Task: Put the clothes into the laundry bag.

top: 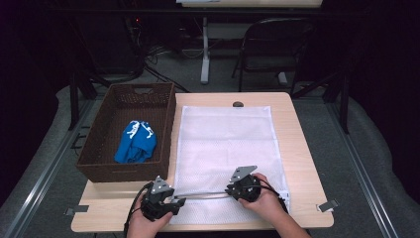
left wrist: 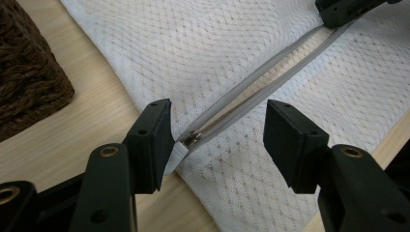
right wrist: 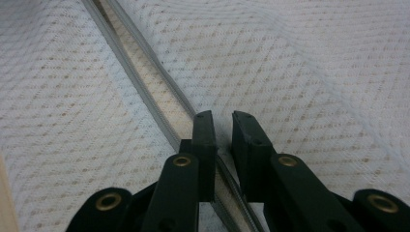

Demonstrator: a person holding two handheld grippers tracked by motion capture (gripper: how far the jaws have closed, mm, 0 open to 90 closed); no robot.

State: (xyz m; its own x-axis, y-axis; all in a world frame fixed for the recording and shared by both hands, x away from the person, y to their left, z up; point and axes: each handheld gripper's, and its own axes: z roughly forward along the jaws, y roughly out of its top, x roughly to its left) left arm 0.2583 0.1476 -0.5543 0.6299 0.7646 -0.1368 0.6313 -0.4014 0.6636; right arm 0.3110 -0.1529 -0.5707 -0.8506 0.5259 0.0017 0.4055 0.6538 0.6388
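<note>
Dim room, grey floor, folding chair

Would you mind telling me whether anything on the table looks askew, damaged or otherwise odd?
Nothing stands out. The white mesh bag lies flat and square on the table, its zipper open, which fits the work. The blue cloth sits crumpled inside the brown basket; nothing is spilled or torn.

One white mesh bag with one grey zipper lies on the surface. One brown wicker basket sits at its left edge, holding one blue cloth. Two hand-held grippers: the left hand-held gripper and the right hand-held gripper. One folding chair stands beyond the far edge.
</note>
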